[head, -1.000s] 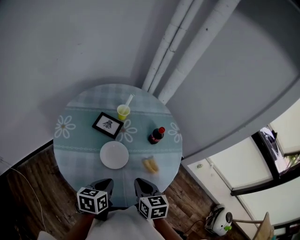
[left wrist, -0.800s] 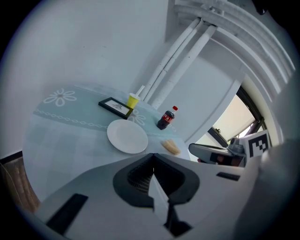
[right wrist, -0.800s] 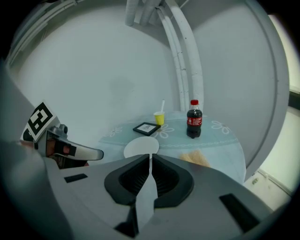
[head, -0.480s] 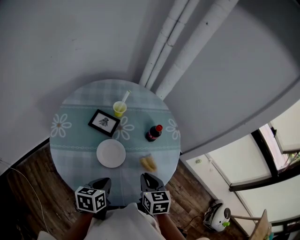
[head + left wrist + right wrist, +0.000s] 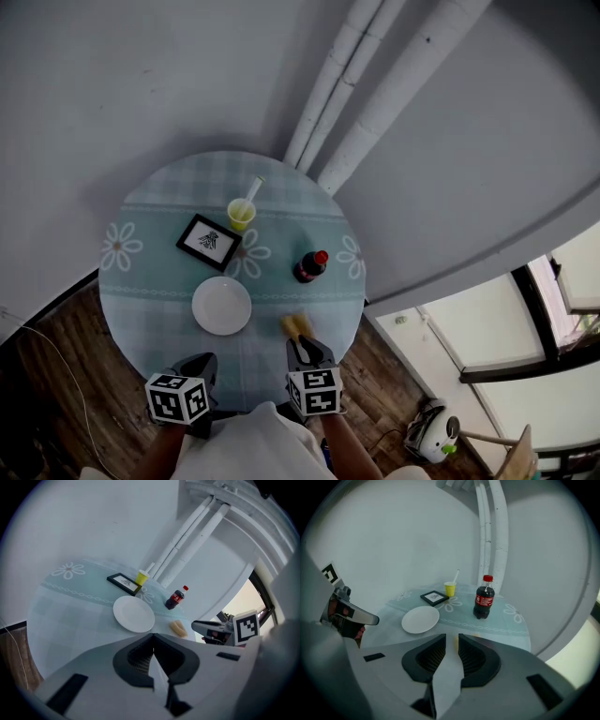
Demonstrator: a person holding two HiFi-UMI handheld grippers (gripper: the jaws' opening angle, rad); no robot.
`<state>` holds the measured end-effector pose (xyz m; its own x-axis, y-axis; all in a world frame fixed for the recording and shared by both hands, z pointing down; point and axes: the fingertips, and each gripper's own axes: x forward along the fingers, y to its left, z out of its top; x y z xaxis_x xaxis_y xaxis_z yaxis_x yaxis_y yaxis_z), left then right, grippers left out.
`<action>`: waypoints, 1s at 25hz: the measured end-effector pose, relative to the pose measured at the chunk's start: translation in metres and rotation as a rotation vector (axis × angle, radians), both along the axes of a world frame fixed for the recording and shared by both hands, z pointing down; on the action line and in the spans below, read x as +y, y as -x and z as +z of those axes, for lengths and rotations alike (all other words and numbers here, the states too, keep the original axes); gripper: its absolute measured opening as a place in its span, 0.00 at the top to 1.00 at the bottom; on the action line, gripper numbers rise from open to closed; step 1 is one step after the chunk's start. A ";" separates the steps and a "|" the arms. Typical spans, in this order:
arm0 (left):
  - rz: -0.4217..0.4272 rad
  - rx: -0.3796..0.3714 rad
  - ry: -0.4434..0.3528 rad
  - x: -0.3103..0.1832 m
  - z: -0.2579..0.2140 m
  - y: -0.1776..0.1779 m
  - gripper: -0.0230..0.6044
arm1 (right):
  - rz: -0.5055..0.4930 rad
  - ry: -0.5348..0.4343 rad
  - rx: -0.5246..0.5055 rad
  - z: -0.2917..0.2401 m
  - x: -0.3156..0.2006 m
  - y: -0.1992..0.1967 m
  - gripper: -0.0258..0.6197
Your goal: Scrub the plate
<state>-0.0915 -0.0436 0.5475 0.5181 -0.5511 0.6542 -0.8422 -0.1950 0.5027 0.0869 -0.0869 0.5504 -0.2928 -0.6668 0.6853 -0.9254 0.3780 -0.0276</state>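
A white plate (image 5: 222, 306) lies empty on the near half of a round table (image 5: 150, 291) with a teal cloth. A yellow sponge (image 5: 297, 325) lies to the plate's right. My right gripper (image 5: 307, 349) hovers just short of the sponge, over the table's near edge. Its jaws are opening, a narrow gap shows between them and nothing is pressed there. In the right gripper view a bit of yellow shows past that gripper's (image 5: 452, 637) tips. My left gripper (image 5: 200, 367) is shut and empty at the near edge, below the plate (image 5: 134, 614).
A cola bottle (image 5: 310, 268), a yellow cup with a straw (image 5: 242, 214) and a small black picture frame (image 5: 209, 242) stand behind the plate. White pipes (image 5: 375, 103) run up the grey wall. The wooden floor (image 5: 56, 394) surrounds the table.
My right gripper has moved forward toward the sponge and its jaws have parted a little. The left gripper has hardly moved.
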 end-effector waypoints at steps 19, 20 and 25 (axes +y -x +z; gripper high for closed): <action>-0.059 -0.043 0.047 0.001 0.011 -0.005 0.95 | -0.168 0.148 0.177 0.070 -0.005 -0.029 0.72; -0.062 -0.044 0.048 0.001 0.011 -0.005 0.95 | -0.181 0.149 0.188 0.072 -0.005 -0.029 0.72; -0.075 -0.046 0.053 0.001 0.012 -0.007 0.95 | -0.237 0.175 0.234 0.084 -0.005 -0.028 0.72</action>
